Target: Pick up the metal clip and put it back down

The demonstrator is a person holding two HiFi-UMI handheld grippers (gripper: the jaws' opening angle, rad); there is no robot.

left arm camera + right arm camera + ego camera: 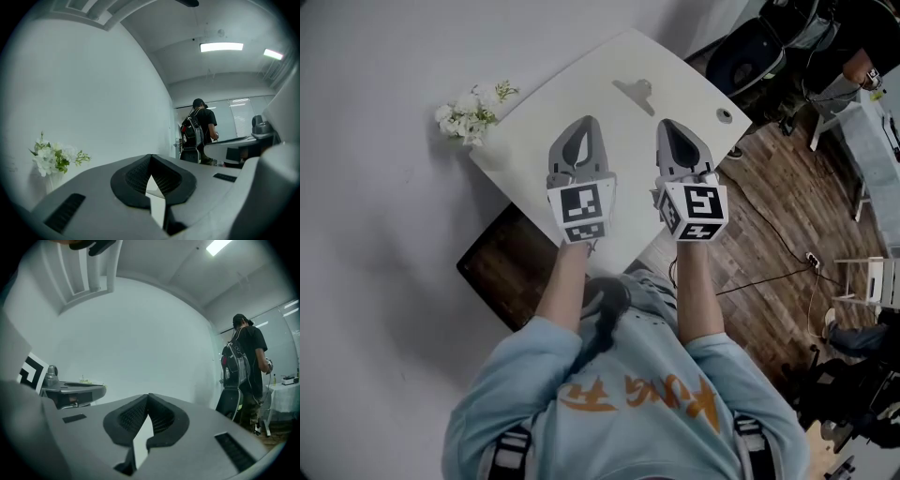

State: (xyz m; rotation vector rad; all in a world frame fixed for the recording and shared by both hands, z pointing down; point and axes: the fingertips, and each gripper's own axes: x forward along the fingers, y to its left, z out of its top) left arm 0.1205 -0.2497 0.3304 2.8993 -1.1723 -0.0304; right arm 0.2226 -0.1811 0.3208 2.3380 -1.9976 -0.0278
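Observation:
The metal clip (633,91) lies flat on the white table (675,66), towards its far side. Both grippers hang side by side above the table's near part, pointing away from me, short of the clip. My left gripper (589,121) is shut with its tips touching and nothing between them, as the left gripper view (150,157) also shows. My right gripper (665,124) is likewise shut and empty (148,396). Neither gripper view shows the clip.
A bunch of white flowers (469,116) stands at the table's left corner by the wall (55,159). A small round object (724,115) sits near the table's right edge. A person with a backpack (243,366) stands further off in the room, beside other furniture.

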